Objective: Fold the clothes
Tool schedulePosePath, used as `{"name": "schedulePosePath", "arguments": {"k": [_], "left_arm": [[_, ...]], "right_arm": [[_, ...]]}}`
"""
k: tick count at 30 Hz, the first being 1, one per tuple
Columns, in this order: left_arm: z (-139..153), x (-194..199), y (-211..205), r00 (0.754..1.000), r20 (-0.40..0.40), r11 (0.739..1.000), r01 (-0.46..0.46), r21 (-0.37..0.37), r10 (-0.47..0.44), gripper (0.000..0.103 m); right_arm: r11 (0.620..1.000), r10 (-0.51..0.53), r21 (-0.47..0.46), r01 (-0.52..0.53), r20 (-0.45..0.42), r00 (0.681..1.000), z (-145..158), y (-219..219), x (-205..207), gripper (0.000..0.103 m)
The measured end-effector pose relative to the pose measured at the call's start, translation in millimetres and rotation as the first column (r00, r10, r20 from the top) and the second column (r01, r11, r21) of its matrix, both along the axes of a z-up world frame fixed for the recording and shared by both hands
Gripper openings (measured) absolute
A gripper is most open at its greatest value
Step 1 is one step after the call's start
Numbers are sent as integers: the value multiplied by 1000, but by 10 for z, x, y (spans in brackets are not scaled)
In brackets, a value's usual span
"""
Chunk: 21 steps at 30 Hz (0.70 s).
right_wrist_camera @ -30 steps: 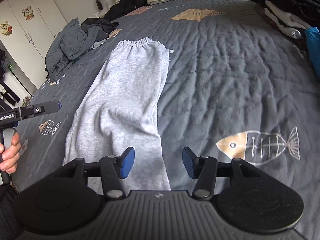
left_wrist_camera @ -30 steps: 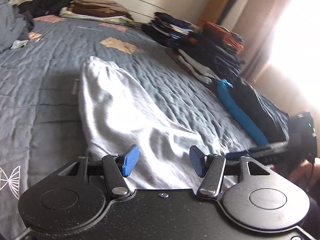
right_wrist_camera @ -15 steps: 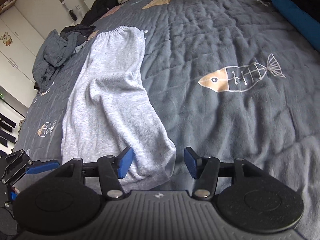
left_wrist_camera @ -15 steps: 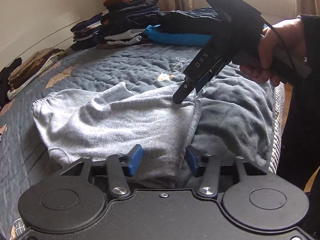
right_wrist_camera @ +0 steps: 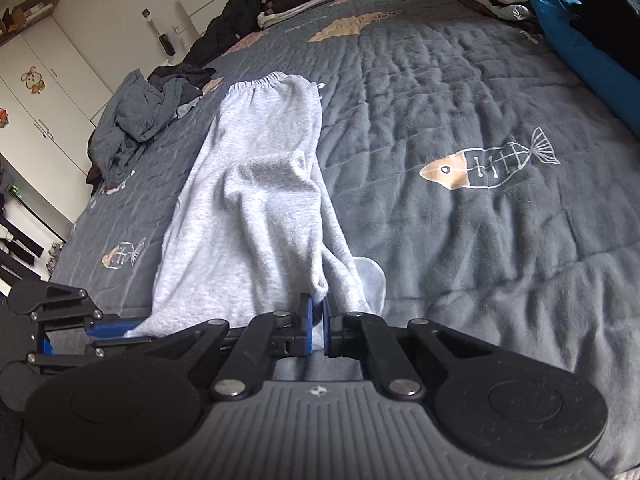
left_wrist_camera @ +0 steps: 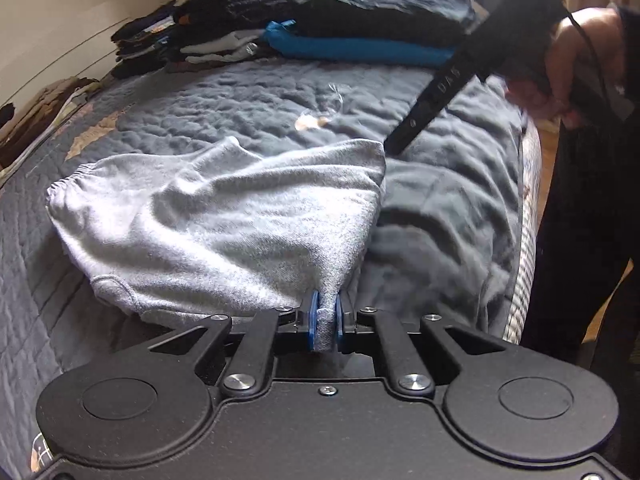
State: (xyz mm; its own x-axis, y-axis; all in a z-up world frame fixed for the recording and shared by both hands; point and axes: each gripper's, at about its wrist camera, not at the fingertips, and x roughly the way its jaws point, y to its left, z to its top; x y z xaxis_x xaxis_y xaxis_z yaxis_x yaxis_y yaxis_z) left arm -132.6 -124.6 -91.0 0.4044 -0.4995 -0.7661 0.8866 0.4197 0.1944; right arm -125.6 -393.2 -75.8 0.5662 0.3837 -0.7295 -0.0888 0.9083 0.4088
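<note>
Light grey sweatpants [left_wrist_camera: 224, 216] lie lengthwise on a dark grey quilt [left_wrist_camera: 248, 96], waistband at the far end [right_wrist_camera: 256, 82]. My left gripper [left_wrist_camera: 325, 312] has its jaws closing, and a pinch of the leg-end fabric sits between the blue pads. My right gripper [right_wrist_camera: 318, 316] is shut on the other corner of the same hem, lifting the cloth [right_wrist_camera: 260, 200] into a ridge. In the left wrist view the right gripper [left_wrist_camera: 396, 144] touches the far corner of the pants. The left gripper [right_wrist_camera: 96, 326] shows at the left edge of the right wrist view.
Folded stacks [left_wrist_camera: 240, 12] and a blue garment [left_wrist_camera: 352, 48] line the far side of the bed. A loose heap of dark clothes [right_wrist_camera: 132, 120] lies left of the waistband. A white wardrobe [right_wrist_camera: 40, 80] stands beyond. The bed edge [left_wrist_camera: 528, 200] and a hand [left_wrist_camera: 572, 60] are on the right.
Both grippers moved down to the leg end of the pants and closed on its hem corners. The left gripper rolled and swung round to look across the bed.
</note>
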Motion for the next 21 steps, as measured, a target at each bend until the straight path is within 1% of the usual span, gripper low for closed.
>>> {"name": "schedulePosePath", "arguments": {"k": [1,2,3,4,5,6,7,8,9,10,11,12,13,14,16,19,21], "left_arm": [[-66,-25,-45,1000,14,999,6,33,-6,10],[-87,-32,-67,1000,14,999,9,47,-10,11],[-73,-35,-65,1000,8,999,11,45,-12,12],[-25,-29,-36,1000,-3,1000,9,27,-9,15],[40,-14,1,1000,-23,1000,8,-4,-8,23],[107,8,48,999,-43,998,4,-56,-7,27],[175,31,96,998,-62,994,0,-109,-7,33],[242,54,144,997,-81,987,-6,-162,-8,35],[281,106,173,995,-99,978,-40,-206,20,35],[318,161,200,992,-118,965,-77,-249,49,35],[326,228,215,986,-138,953,-127,-274,92,35],[333,296,228,978,-160,938,-178,-297,135,35],[327,364,241,969,-177,924,-224,-311,175,35],[321,432,254,957,-194,908,-268,-322,214,35],[311,542,277,941,-217,885,-323,-334,261,35],[314,660,335,921,-244,857,-377,-352,305,35],[330,708,373,911,-257,841,-400,-365,322,37]], "right_arm": [[1000,-9,-29,8,-21,1000,-38,-25,6,4],[997,-20,-69,17,-40,999,-82,-48,16,4],[994,-33,-103,27,-59,998,-119,-75,26,4],[993,-52,-112,44,-71,996,-131,-116,34,6],[993,-75,-101,68,-65,995,-112,-166,22,7],[994,-82,-82,79,-35,996,-55,-196,3,7],[995,-77,-63,77,0,997,12,-199,-7,10],[997,-60,-49,61,33,998,84,-178,3,10],[998,-35,-44,38,62,997,155,-133,33,14],[999,-13,-48,17,80,997,208,-77,82,23],[999,11,-54,-5,98,995,258,-18,136,28],[997,38,-67,-31,113,993,296,50,209,39],[995,59,-83,-49,120,991,310,112,283,42],[993,79,-97,-67,124,989,316,172,359,43],[988,113,-115,-99,117,987,265,269,526,43],[980,160,-131,-147,95,983,137,370,735,43],[975,184,-136,-175,58,981,35,401,855,43]]}}
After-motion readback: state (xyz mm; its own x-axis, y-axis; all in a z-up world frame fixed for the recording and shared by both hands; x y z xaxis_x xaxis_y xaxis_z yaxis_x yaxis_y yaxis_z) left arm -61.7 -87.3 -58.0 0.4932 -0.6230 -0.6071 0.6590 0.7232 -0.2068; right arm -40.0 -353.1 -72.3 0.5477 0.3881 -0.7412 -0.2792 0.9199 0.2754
